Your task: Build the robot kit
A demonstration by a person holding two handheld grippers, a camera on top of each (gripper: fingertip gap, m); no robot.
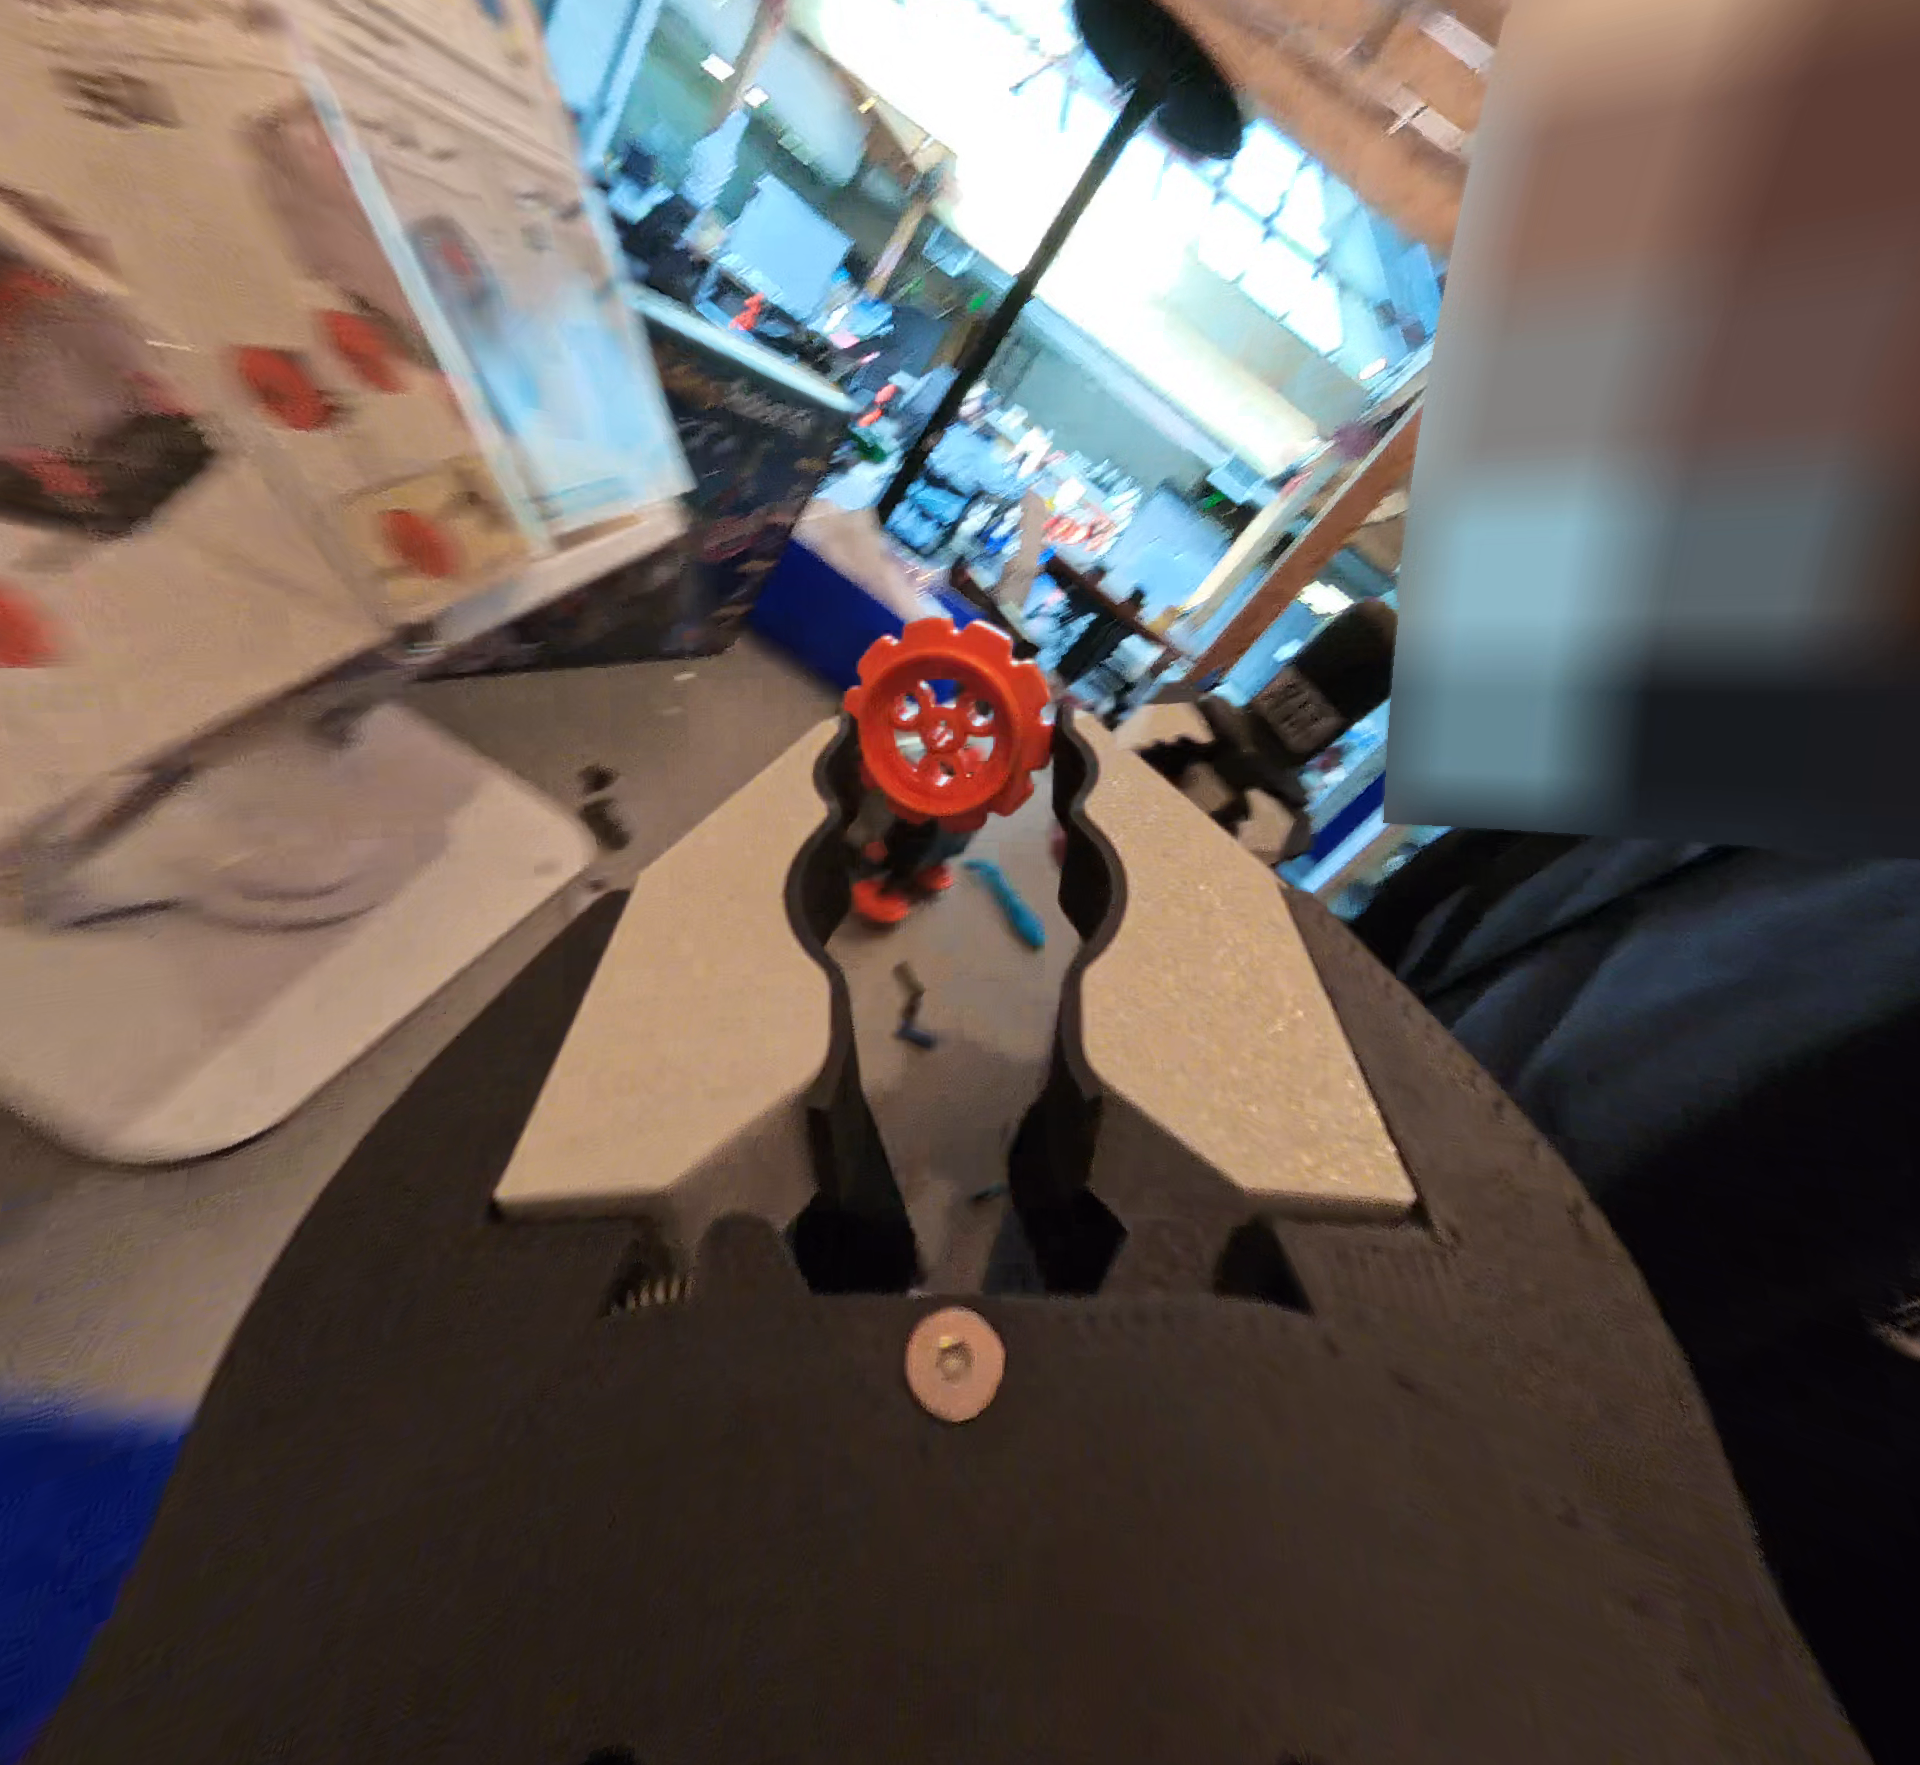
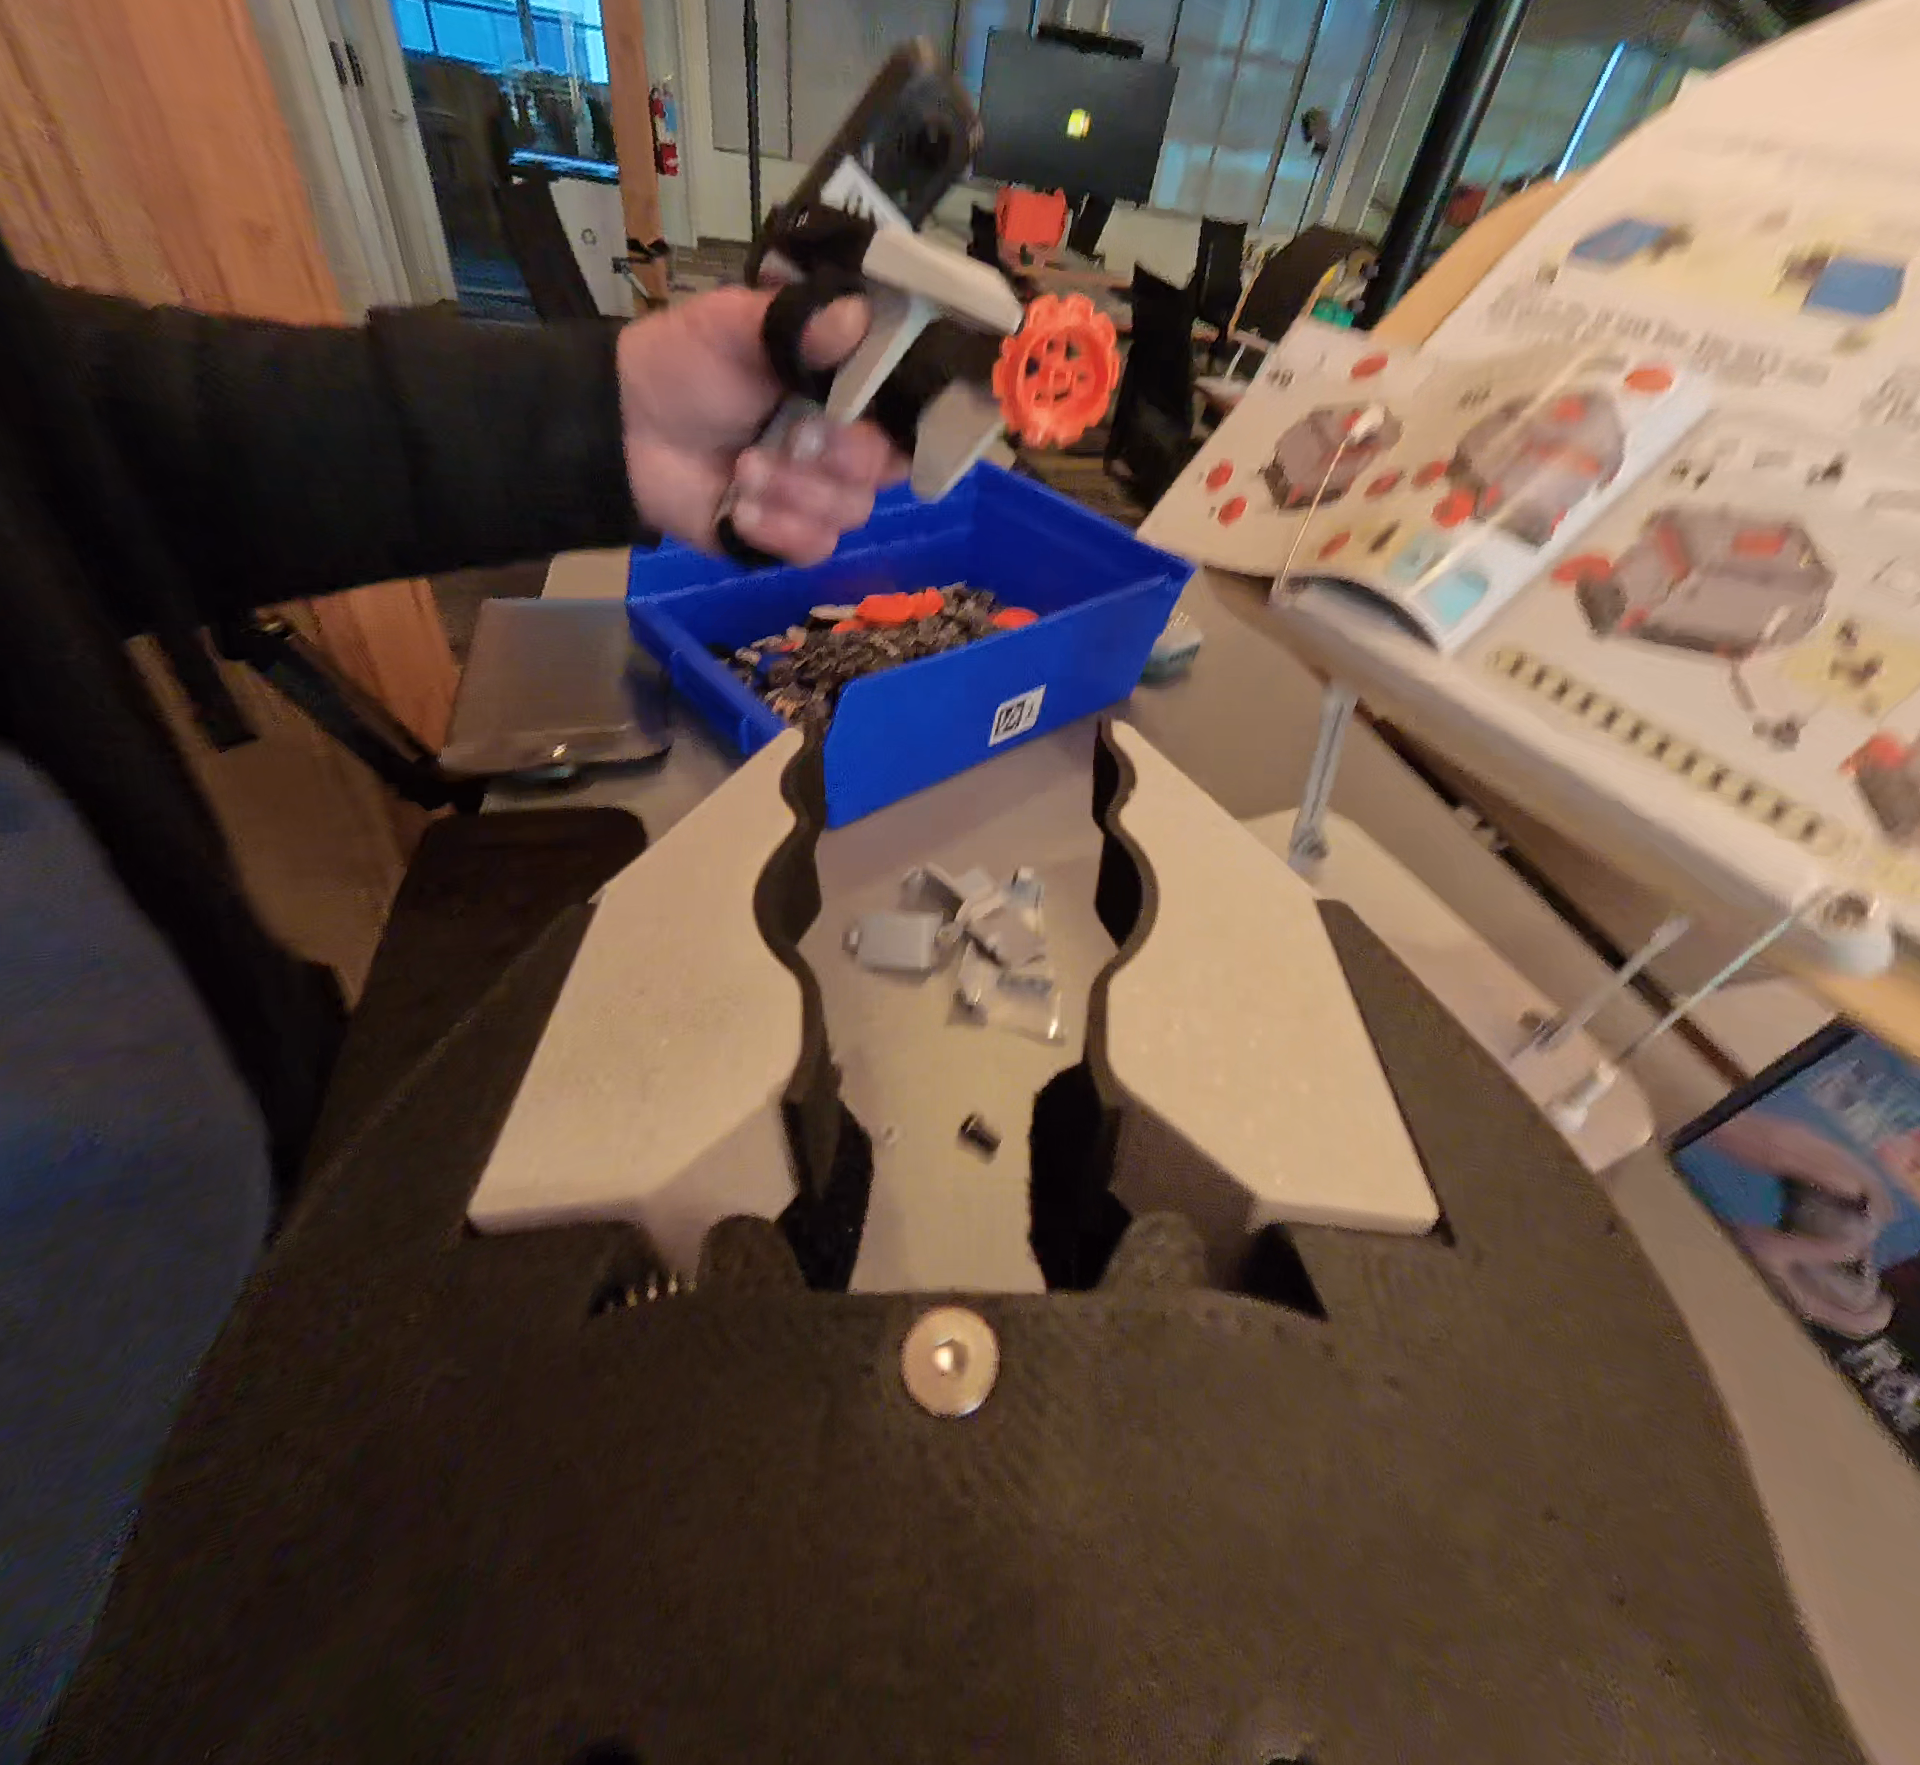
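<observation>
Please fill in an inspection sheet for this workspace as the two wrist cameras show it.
Surface: grey table, in use.
Job's things: red toothed wheel; blue bin of small dark and red parts; pile of grey pieces.
Clutter: small black pin; blue strip.
Grippers: left gripper shut on the wheel, held above the bin; right gripper open, empty, over the grey pieces.
Cables: nothing seen.
Surroundings: open instruction booklet on a stand; office behind.
</observation>
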